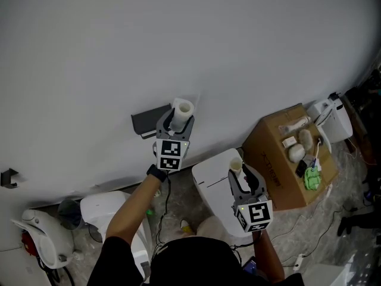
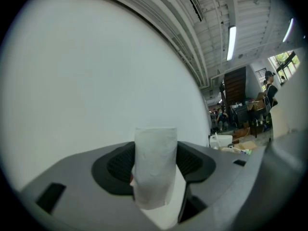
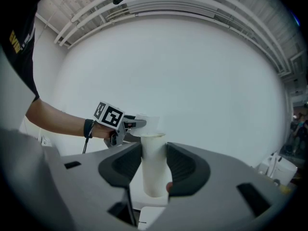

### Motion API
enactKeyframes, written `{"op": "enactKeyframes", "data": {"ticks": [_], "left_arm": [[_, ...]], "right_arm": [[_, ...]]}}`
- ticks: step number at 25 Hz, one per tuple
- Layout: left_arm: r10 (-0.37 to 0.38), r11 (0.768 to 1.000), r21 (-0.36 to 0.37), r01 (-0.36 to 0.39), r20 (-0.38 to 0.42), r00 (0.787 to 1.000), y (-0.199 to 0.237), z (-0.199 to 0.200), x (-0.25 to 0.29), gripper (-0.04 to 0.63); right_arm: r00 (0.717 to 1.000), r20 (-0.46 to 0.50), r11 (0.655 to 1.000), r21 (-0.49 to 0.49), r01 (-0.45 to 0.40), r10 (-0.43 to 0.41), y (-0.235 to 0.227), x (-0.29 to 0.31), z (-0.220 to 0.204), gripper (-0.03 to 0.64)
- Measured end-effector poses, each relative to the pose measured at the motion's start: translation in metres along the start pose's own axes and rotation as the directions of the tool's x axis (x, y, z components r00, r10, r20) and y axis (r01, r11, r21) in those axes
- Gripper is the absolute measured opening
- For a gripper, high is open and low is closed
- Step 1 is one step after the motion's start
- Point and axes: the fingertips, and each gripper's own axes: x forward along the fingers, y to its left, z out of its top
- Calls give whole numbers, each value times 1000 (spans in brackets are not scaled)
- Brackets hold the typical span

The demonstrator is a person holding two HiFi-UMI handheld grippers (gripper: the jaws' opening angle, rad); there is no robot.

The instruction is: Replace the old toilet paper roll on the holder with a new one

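White toilet paper roll (image 1: 182, 109), upright, clamped in the 2 jaws of the left gripper (image 1: 177, 118), just beside the dark grey wall holder (image 1: 149, 121). Cream cylindrical tube (image 1: 236, 165) clamped in the right gripper (image 1: 240, 175), above the white toilet tank (image 1: 211, 182).

Workshop hall — bare toilet (image 1: 211, 180), cardboard box (image 1: 277, 159), strip-lit ceiling (image 2: 231, 42).

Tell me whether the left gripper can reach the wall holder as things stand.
Probably yes: the left gripper, shut on a paper roll, is right beside the dark holder with nothing between them.
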Motion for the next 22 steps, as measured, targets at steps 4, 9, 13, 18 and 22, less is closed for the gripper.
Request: {"op": "enactKeyframes", "data": {"ticks": [4, 9, 13, 18, 22], "left_arm": [[-34, 999, 38, 36, -36, 999, -12, -10, 8, 264], [-58, 984, 161, 74, -104, 993, -25, -30, 13, 264], [-80, 970, 220, 106, -126, 989, -33, -43, 18, 264], [-63, 909, 398, 125, -164, 984, -46, -58, 25, 264], [-23, 809, 573, 127, -184, 983, -58, -66, 32, 264]], "right_arm": [[1000, -11, 1000, 9, 10, -10, -2, 1, -4, 163], [999, -33, 1000, 13, 11, -11, -2, 5, -9, 163], [999, -45, 1000, 3, 4, -3, 2, 13, -9, 163], [998, -56, 1000, -4, 2, -3, 1, 18, -9, 163], [997, -78, 1000, -7, 7, -7, -5, 18, -15, 163]]}}
